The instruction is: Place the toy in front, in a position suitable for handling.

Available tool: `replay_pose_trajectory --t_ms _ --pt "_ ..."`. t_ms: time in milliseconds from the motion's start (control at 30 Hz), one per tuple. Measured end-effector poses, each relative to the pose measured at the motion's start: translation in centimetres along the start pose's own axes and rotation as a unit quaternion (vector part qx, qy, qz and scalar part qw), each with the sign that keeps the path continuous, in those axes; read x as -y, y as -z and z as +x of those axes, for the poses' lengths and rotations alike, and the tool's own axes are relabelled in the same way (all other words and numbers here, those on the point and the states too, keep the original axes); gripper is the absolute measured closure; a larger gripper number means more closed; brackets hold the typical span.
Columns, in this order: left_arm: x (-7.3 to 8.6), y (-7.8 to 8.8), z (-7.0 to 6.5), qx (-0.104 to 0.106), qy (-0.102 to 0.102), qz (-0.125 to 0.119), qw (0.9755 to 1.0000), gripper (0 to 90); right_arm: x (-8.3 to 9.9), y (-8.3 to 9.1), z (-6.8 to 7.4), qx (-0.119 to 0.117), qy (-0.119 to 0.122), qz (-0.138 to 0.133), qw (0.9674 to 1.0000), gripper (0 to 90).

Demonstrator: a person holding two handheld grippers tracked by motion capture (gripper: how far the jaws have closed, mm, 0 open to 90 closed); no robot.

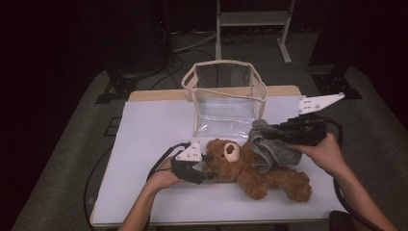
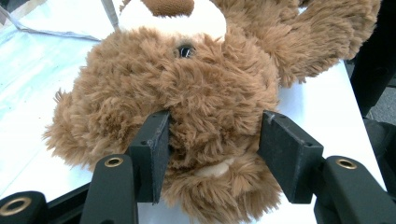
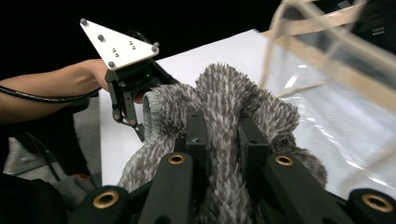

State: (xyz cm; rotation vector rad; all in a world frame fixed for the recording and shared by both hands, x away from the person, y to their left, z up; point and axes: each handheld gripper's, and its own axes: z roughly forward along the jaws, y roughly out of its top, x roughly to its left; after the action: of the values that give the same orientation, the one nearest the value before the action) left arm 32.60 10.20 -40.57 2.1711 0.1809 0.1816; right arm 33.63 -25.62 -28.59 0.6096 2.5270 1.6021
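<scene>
Down at my left gripper (image 2: 212, 154) I have the jaws pressed into the teddy bear's (image 1: 250, 169) head, pinning it flat on the table (image 1: 144, 130) so it can't slide. Farther out, my right gripper (image 3: 223, 140) is clamped on the grey knit garment (image 3: 224, 100), lifted off the bear's belly, with the clear bag (image 1: 226, 96) standing open beyond.

a lab or recording studio: a lone white counter (image 1: 144, 144) on grey carpet (image 1: 67, 159), dark surroundings, black equipment stands (image 1: 120, 82), loose cables (image 1: 187, 45) and a metal frame's legs (image 1: 250, 29) beyond its far edge.
</scene>
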Motion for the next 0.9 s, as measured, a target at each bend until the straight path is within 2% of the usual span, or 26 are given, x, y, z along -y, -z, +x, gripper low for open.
replay_pose_trajectory --t_ms 133,233,267,333,400,500,633,700,733,800,900 --pt "0.0 -0.1 0.0 0.000 0.000 0.000 1.0000 43.2 -0.2 2.6 0.4 0.018 0.006 0.005 0.9998 77.5" --pt "-0.1 -0.1 0.0 -0.001 0.000 0.001 1.0000 43.2 0.0 2.6 0.5 0.023 0.008 0.030 0.9993 77.4" --pt "-0.1 0.0 0.1 0.001 -0.006 0.006 1.0000 43.2 0.1 2.3 0.5 0.021 0.008 0.035 0.9991 77.4" --pt "-0.1 0.0 0.1 0.003 -0.003 0.004 1.0000 43.2 0.6 0.9 0.3 0.018 0.010 0.051 0.9985 77.3" --pt "0.0 0.0 0.0 0.003 -0.002 0.003 1.0000 43.3 1.2 -1.2 0.0 0.002 0.004 0.065 0.9979 77.3" --pt "0.0 0.0 0.0 0.004 -0.005 0.004 1.0000 43.1 2.0 -5.2 -0.2 -0.025 0.006 0.100 0.9947 77.2" --pt "0.0 0.3 0.2 -0.001 -0.010 0.011 0.9999 43.1 2.2 -9.1 0.2 -0.033 0.023 0.140 0.9894 77.0" --pt "0.2 0.6 0.2 -0.002 -0.006 0.013 0.9999 42.1 2.3 -9.8 0.1 -0.023 0.037 0.149 0.9879 77.0" --pt "0.4 0.7 0.3 -0.004 -0.008 0.015 0.9998 42.0 2.3 -9.6 -0.1 -0.019 0.030 0.147 0.9885 77.1" --pt "0.5 0.8 0.4 -0.006 -0.008 0.021 0.9997 42.0 2.6 -9.0 -0.7 0.003 0.030 0.152 0.9880 77.0" --pt "0.7 0.6 0.5 -0.007 -0.003 0.021 0.9997 41.9 3.2 -8.1 -1.4 0.002 0.006 0.143 0.9898 76.7"
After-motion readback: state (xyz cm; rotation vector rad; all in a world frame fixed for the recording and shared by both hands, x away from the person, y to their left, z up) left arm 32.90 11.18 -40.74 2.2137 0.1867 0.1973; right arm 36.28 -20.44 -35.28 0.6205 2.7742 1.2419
